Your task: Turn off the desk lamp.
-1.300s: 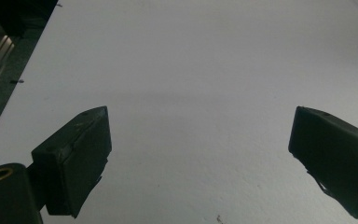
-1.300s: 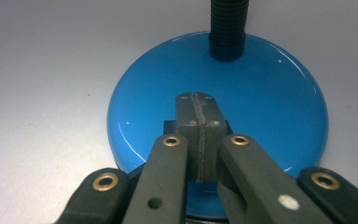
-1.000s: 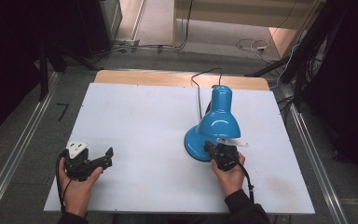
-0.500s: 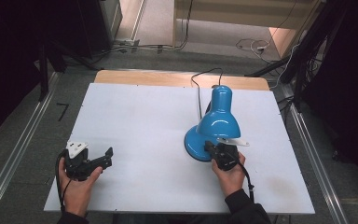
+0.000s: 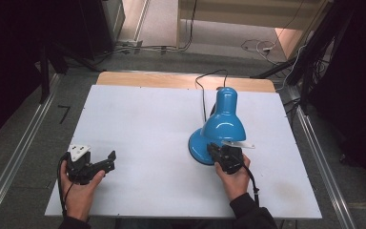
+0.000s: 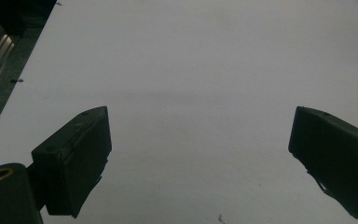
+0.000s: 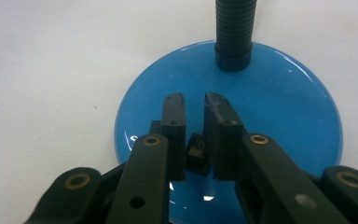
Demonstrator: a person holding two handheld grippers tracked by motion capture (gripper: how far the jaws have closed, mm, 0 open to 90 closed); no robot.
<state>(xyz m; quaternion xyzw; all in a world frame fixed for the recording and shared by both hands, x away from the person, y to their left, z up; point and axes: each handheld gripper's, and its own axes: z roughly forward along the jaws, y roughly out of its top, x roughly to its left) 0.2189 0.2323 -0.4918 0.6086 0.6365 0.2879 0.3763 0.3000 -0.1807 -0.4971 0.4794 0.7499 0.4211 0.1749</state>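
Partly hidden between the nearly closed jaws of the right gripper (image 7: 195, 105) is a small black switch (image 7: 196, 156) on the blue lamp (image 5: 225, 125) base; contact cannot be judged. Over bare bench (image 5: 143, 124), the left gripper (image 6: 200, 158) is held wide

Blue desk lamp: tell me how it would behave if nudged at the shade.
The blue desk lamp probably resists tipping: its base is broad, flat and round. The ribbed neck looks flexible, so the shade would likely swing first. The glossy base may slide on the smooth table.
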